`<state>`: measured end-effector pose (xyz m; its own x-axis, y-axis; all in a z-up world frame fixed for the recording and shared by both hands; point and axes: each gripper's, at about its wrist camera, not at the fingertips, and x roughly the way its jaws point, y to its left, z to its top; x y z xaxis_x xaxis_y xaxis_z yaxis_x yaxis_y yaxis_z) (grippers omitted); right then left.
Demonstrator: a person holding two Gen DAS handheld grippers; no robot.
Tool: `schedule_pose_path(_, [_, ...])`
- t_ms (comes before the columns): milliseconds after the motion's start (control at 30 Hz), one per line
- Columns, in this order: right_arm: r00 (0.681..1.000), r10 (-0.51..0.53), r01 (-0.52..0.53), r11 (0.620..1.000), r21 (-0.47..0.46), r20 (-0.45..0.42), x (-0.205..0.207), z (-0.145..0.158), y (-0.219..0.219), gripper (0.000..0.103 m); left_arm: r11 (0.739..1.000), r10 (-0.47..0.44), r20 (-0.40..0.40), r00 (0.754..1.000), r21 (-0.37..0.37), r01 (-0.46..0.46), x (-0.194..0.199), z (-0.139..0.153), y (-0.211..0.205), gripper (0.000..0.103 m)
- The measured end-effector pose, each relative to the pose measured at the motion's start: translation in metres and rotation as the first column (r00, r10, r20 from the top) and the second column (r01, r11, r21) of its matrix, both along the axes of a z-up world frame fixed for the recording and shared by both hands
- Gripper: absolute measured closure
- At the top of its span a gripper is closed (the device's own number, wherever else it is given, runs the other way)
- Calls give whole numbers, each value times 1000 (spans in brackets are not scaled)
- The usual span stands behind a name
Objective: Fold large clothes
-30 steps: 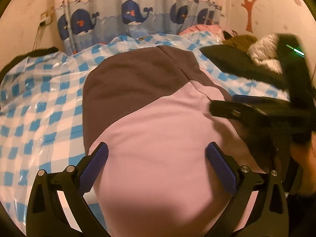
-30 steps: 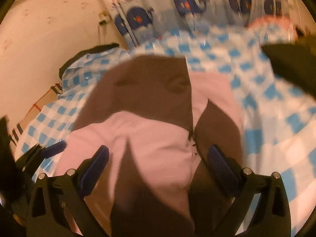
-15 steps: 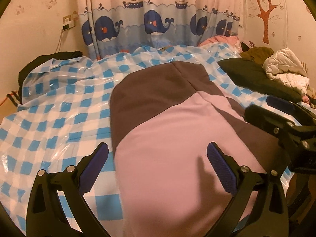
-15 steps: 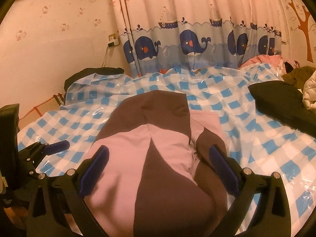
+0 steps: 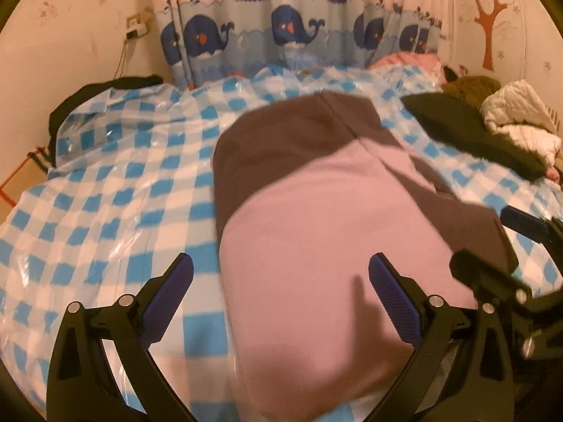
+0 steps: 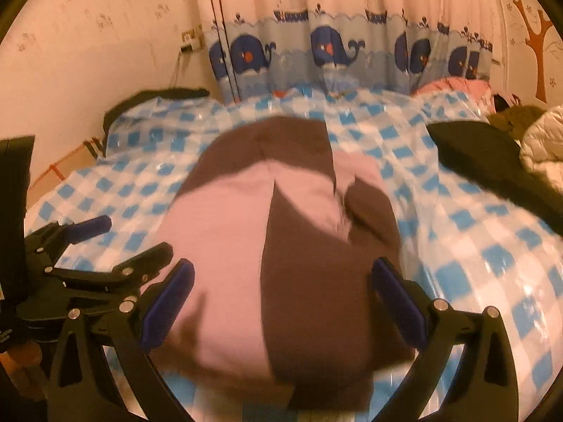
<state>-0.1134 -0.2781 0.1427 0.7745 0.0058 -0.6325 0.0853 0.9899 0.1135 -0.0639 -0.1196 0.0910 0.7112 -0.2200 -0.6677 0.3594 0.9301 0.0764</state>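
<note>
Both tongs, left (image 5: 280,293) and right (image 6: 281,299), hang apart and empty over the pink-and-brown fleece garment (image 5: 327,232) on the blue-checked plastic-covered bed (image 5: 116,190). Best practice, likely: pinch both near corners evenly, then carry them far together.

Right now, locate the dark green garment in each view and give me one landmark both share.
Left wrist view: dark green garment lies upper right on the checked cover, beside a white padded jacket.
Right wrist view: dark green garment at the right edge, mid-height.
Shared landmark: whale curtain behind the bed.
</note>
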Motion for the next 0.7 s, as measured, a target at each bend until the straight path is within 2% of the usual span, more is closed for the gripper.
schedule_pose_path(67, [999,-4,4,1000,2,-38,-8,-1,3,6,1000,28,6,1000,-5,-28,-13,0,4,7])
schedule_pose_path(100, [999,-6,6,1000,3,-48,-12,-1,4,6,999,47,-16,999,-23,-48,-19,-2,8,7])
schedule_pose_path(333, [998,-41,37,997,-71,-48,-46,11,13,6,994,100,-58,993,-32,-102,-55,-5,15,8])
schedule_pose_path(500, [996,-67,62,994,-95,-60,-55,9,7,6,994,109,-22,994,-19,-109,-71,4,16,7])
schedule_pose_path(700, [996,-65,58,994,-91,-69,-59,7,3,6,992,114,-11,993,-44,-114,-75,16,20,8])
